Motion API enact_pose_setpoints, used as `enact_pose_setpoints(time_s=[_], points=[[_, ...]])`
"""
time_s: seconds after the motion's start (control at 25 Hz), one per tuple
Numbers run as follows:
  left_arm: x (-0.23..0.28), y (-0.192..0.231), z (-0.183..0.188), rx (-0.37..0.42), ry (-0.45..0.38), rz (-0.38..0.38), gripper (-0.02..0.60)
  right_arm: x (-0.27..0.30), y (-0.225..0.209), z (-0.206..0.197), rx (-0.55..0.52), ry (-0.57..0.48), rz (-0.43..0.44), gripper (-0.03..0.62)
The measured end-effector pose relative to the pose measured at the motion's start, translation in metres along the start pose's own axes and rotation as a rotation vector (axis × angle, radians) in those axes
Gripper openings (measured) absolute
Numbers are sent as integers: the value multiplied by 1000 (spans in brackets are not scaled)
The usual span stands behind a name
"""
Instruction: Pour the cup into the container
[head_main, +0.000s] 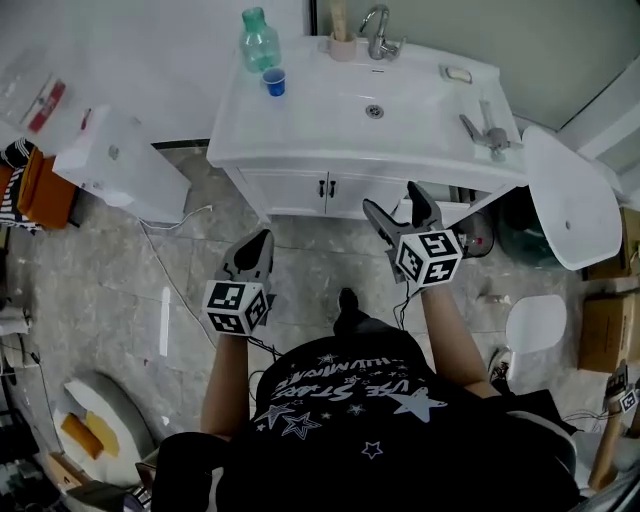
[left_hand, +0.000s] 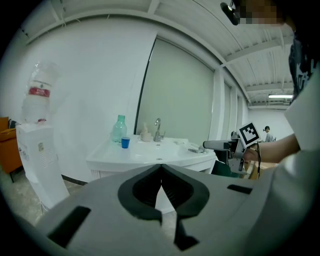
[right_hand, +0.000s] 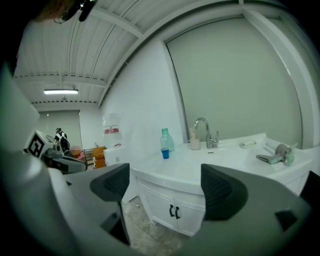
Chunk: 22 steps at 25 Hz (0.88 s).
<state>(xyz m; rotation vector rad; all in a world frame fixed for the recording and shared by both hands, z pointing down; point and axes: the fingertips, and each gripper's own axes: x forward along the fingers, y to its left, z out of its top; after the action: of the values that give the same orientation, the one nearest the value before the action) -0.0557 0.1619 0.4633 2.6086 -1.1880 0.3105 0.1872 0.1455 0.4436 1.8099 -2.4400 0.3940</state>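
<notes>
A white vanity (head_main: 300, 135) with a chrome faucet (head_main: 377, 35) stands ahead of the left gripper (head_main: 262, 240) and right gripper (head_main: 393, 197); a white water dispenser (head_main: 130, 175) sits left of the left gripper.

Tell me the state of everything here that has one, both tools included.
Blue cup: upright on the counter, untouched.
Green bottle: upright, cap on.
Cabinet doors: closed.
Left tool: shut, empty.
Right tool: open, empty.

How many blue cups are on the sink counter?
1. The blue cup stands at the sink counter's far left corner, just in front of the green bottle; no other shows in any view.
</notes>
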Motion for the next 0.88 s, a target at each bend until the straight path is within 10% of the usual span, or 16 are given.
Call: enact_pose_setpoints(time_s=[0.88], points=[[52,45,28,-98,-39,310,11,121,-30,7,-21,91,280,430]])
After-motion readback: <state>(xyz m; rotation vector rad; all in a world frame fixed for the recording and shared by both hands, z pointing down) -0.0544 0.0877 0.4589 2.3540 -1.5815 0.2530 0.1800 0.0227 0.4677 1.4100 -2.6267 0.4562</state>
